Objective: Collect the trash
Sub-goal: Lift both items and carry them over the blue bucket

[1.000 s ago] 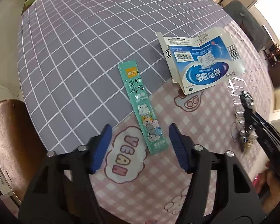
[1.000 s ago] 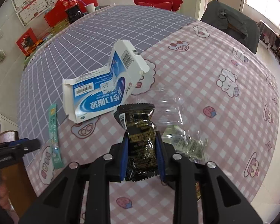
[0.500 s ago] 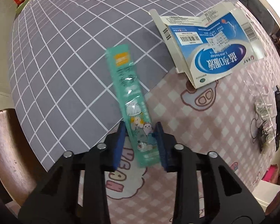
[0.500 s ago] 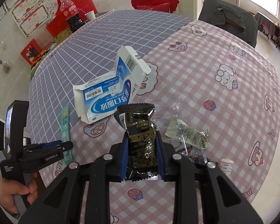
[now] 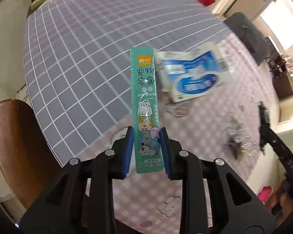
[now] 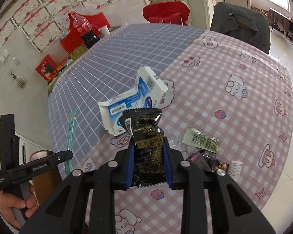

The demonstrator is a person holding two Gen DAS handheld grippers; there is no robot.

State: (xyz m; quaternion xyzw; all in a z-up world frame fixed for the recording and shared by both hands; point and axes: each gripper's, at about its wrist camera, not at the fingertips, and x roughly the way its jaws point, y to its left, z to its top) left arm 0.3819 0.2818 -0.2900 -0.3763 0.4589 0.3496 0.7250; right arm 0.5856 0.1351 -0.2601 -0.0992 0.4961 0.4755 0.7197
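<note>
Two pinched wrappers: teal sachet (image 5: 145, 105) left, black packet (image 6: 147, 146) right.

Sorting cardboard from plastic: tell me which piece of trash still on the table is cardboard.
The flattened blue-and-white box, lying where the grey grid cloth meets the pink one. The other pieces on the table are crinkled plastic wrappers and a small white bottle.

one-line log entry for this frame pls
left gripper: shut on teal pet-snack stick sachet, lifted | right gripper: shut on black foil wrapper | still on table: blue-white flattened carton, small white bottle
</note>
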